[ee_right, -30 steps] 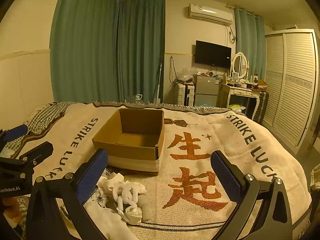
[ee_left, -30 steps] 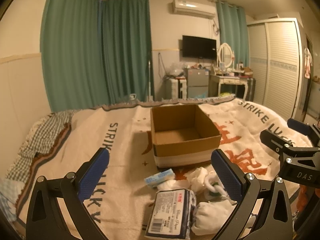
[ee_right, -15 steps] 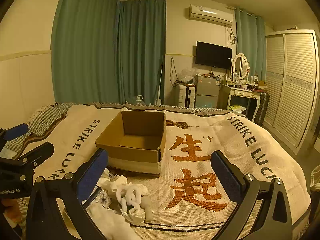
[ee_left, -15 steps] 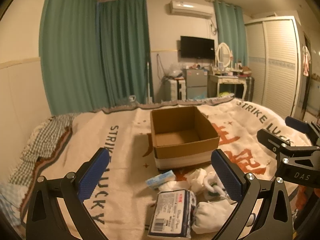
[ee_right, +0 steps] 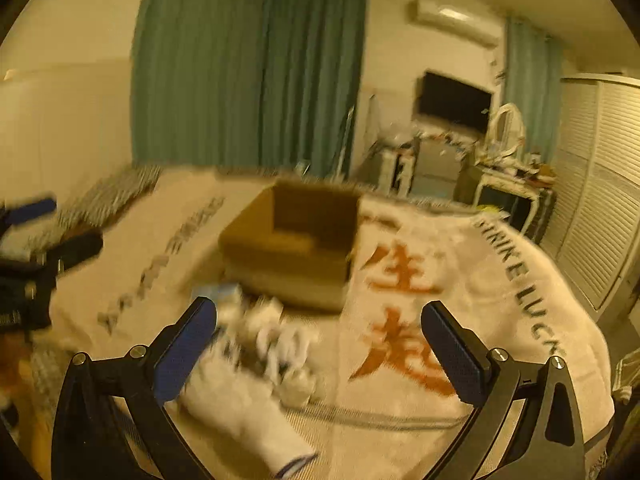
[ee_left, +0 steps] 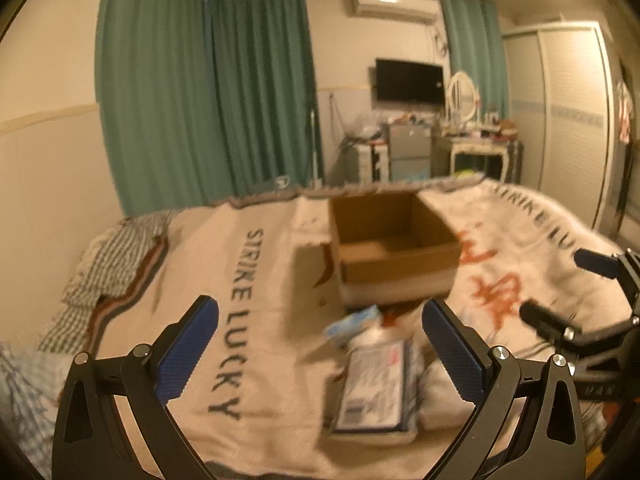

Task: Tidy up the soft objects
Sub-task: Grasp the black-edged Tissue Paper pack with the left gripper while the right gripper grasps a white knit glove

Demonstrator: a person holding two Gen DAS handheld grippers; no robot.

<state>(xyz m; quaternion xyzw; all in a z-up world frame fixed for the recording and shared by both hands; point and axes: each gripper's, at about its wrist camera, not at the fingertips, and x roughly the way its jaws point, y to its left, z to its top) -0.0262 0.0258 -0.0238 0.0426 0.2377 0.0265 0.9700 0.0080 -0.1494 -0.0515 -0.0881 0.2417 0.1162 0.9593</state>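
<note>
Both grippers hang with jaws wide apart and empty: the left gripper (ee_left: 320,334) above a packet (ee_left: 374,386), the right gripper (ee_right: 319,334) over the white pile (ee_right: 276,344). The soft things lie on the bed (ee_left: 260,360) just before the box (ee_left: 394,248), handy for loading.

left tool (ee_left: 320,344) fingers spread wide, empty, right tool (ee_right: 319,340) likewise spread, empty

A brown cardboard box (ee_left: 394,246) sits open and empty near the middle of the bed. In front of it lies a blurry pile: white soft things (ee_right: 276,344), a small blue pack (ee_left: 352,320) and a flat wrapped pack (ee_left: 374,390).
</note>
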